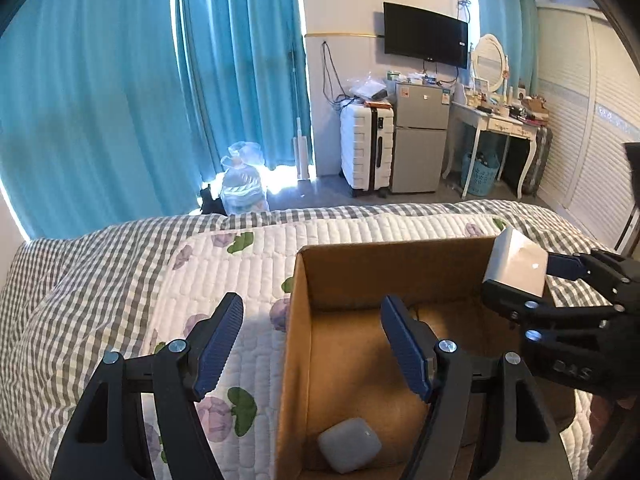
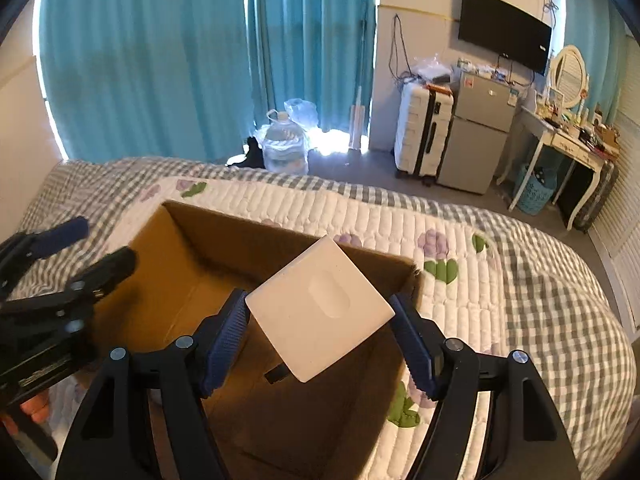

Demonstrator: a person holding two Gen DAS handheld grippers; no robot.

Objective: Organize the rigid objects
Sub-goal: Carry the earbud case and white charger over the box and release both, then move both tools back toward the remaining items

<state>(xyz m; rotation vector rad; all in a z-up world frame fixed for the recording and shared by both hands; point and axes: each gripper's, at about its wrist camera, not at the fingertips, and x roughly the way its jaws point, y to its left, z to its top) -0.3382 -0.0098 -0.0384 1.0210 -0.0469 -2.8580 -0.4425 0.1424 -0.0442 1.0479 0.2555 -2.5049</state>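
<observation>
An open cardboard box (image 2: 192, 240) sits on a quilted floral bedspread (image 2: 400, 216) laid over a grey-checked bed, its mouth facing up so things can be dropped straight in. The right claw (image 2: 320, 328) grips a white square box (image 2: 320, 312) by two opposite sides, pads pressed on it, with the package tilted corner-forward and hanging over the 3 o'clock half of the carton. Held that way it appears ready to be lowered inside rather than set on the bedding. In the left wrist view the same white box (image 1: 516, 264) shows above the carton's rim at 2 o'clock, carried by the right claw (image 1: 520, 276).

The left claw (image 1: 312, 344) stands wide open with nothing between its blue pads (image 1: 218, 344); it straddles the carton's 9 o'clock wall (image 1: 296, 360), one finger outside over the bedspread and one inside. Below it, on the carton's floor at 6 o'clock, lies a small grey rounded case (image 1: 350, 444), lying free, touching neither pad, so at least one item is already packed. The carton floor (image 2: 304, 420) below the white box looks bare, apart from a small dark thing that is too unclear to name.
</observation>
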